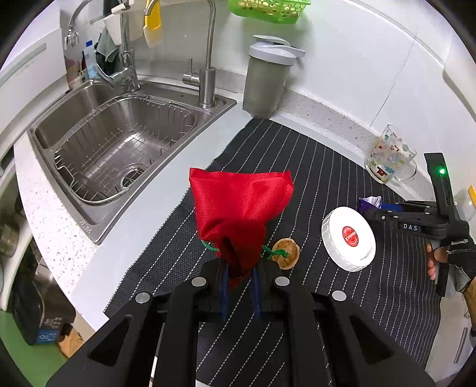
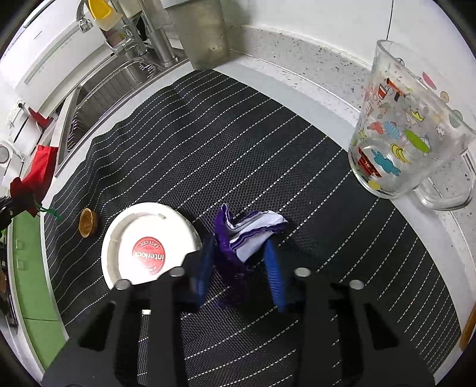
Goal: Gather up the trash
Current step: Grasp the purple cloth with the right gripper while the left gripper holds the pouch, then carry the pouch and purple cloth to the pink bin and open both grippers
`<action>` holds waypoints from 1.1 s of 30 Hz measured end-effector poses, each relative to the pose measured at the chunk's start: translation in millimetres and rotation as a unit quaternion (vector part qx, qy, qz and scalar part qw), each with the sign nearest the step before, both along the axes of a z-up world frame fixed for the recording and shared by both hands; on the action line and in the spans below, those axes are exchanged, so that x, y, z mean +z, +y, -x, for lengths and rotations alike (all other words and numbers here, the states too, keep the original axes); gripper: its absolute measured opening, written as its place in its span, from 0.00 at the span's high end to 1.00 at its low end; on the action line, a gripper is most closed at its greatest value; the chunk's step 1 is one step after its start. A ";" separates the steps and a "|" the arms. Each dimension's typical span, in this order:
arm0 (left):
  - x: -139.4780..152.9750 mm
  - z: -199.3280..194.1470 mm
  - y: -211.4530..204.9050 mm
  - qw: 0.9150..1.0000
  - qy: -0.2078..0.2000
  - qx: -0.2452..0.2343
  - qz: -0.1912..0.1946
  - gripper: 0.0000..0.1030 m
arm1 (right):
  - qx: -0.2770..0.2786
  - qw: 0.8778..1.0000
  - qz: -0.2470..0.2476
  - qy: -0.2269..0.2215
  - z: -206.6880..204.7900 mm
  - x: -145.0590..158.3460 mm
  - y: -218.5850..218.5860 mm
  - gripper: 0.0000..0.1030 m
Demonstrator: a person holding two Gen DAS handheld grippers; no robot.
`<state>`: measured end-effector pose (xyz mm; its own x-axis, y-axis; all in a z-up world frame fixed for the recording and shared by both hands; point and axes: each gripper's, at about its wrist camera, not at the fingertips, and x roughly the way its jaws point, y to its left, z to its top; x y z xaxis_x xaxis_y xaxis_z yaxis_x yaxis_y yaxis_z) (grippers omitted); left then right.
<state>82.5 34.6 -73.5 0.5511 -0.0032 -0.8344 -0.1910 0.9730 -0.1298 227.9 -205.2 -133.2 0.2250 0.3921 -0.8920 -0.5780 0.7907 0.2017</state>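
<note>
My left gripper (image 1: 240, 272) is shut on the neck of a red drawstring bag (image 1: 241, 208) and holds it above the striped mat (image 1: 327, 166). A walnut shell half (image 1: 285, 249) lies just right of the bag; it also shows in the right wrist view (image 2: 88, 226). A white jar lid (image 1: 348, 238) with a red sticker lies further right and shows in the right wrist view (image 2: 150, 250). My right gripper (image 2: 239, 262) is open, its blue fingers on either side of a purple-and-white wrapper (image 2: 247, 235) on the mat (image 2: 267, 134). The bag shows at the left edge (image 2: 38, 175).
A steel sink (image 1: 119, 148) with a wire rack lies left of the mat. A grey shaker bottle (image 1: 266, 77) stands at the back. A printed glass mug (image 2: 407, 125) stands at the mat's right edge. A green basket (image 1: 267, 9) hangs above.
</note>
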 end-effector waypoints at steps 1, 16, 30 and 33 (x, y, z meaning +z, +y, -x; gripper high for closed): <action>0.7 -0.5 -0.7 1.000 -0.001 0.000 0.000 0.88 | 0.002 1.000 0.000 -0.002 0.5 1.5 -0.5 0.83; 41.1 57.6 -19.0 0.999 -0.031 0.044 0.001 0.88 | 0.113 0.990 -0.034 -0.072 73.4 92.0 4.9 0.88; 64.4 229.6 -3.1 0.982 -0.036 0.185 -0.022 0.88 | 0.305 0.944 -0.096 -0.084 223.6 133.8 95.8 0.88; 62.0 270.7 7.0 0.976 -0.029 0.213 -0.026 0.88 | 0.338 0.933 -0.101 -0.074 261.7 128.7 124.5 0.88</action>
